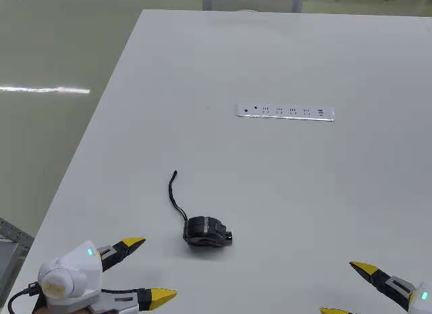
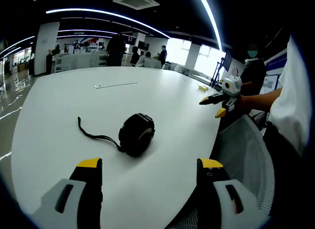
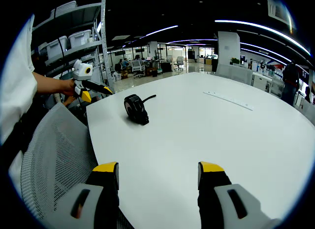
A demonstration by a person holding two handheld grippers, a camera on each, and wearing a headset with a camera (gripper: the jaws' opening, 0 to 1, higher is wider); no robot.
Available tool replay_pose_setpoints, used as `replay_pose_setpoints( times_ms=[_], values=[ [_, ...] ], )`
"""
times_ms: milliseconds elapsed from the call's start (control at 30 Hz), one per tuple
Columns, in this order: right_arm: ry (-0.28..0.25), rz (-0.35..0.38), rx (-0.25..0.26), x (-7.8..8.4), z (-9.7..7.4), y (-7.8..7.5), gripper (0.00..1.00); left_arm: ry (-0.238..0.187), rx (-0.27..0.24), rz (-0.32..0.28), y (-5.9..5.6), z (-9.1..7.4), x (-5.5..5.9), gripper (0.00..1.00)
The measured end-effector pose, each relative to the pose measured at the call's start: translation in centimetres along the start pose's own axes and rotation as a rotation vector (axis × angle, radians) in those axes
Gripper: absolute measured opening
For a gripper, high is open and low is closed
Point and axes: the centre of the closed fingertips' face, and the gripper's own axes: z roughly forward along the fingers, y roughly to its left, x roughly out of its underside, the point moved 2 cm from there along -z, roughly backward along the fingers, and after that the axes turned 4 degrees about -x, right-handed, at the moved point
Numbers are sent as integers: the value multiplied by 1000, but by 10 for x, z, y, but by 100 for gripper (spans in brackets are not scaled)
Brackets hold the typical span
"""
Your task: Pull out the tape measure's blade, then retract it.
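A black tape measure with a thin black wrist strap lies on the white table, its blade wound in. It also appears as the tape measure ahead of my left gripper and as the tape measure to the upper left of my right gripper. My left gripper is open at the table's near left, a hand-width short of the case. My right gripper is open at the near right, farther off. Both hold nothing.
A white power strip lies flat farther back on the table. A mesh chair back stands against the table's near edge. Green floor lies beyond the left edge. Shelves and people stand far off.
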Motion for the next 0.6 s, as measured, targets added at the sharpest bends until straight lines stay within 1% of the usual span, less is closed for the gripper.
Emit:
replay_pose_setpoints(
  times_ms=[600],
  values=[
    [0, -7, 5, 0, -2, -2, 67, 4, -8, 2, 0, -2, 2, 78]
  ],
)
